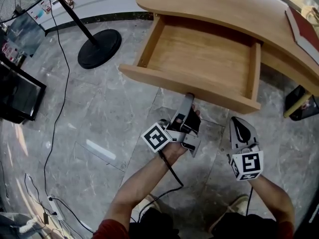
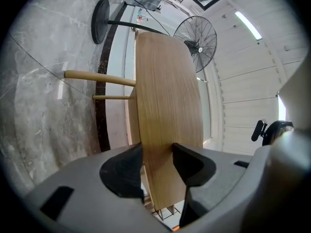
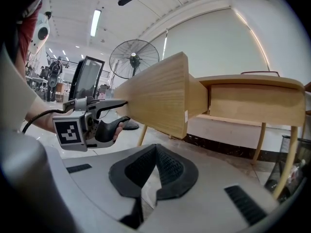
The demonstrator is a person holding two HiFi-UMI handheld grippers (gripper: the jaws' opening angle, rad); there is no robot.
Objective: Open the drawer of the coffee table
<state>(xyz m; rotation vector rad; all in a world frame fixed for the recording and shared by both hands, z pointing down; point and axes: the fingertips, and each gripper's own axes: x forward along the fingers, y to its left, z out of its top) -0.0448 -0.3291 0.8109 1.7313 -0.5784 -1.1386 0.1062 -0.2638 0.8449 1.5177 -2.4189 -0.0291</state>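
The light wooden coffee table [image 1: 224, 4] has its drawer [image 1: 199, 54] pulled far out, and the inside is bare. My left gripper [image 1: 188, 97] reaches up under the drawer's front panel [image 1: 164, 81]. In the left gripper view the panel [image 2: 165, 96] fills the gap between the two dark pads of that gripper [image 2: 158, 152], which press on both its faces. My right gripper [image 1: 240, 126] hangs to the right, below the drawer's front corner and apart from it. Its jaws [image 3: 155, 152] meet at the tips with nothing between them. The right gripper view also shows the left gripper [image 3: 92, 118] at the panel [image 3: 155, 98].
A fan's round black base [image 1: 99, 48] and pole stand left of the drawer on the grey stone floor. A red book [image 1: 301, 31] lies on the table's right end. A black screen [image 1: 17, 96] stands at far left, with cables [image 1: 50, 148] and a power strip [image 1: 54, 205].
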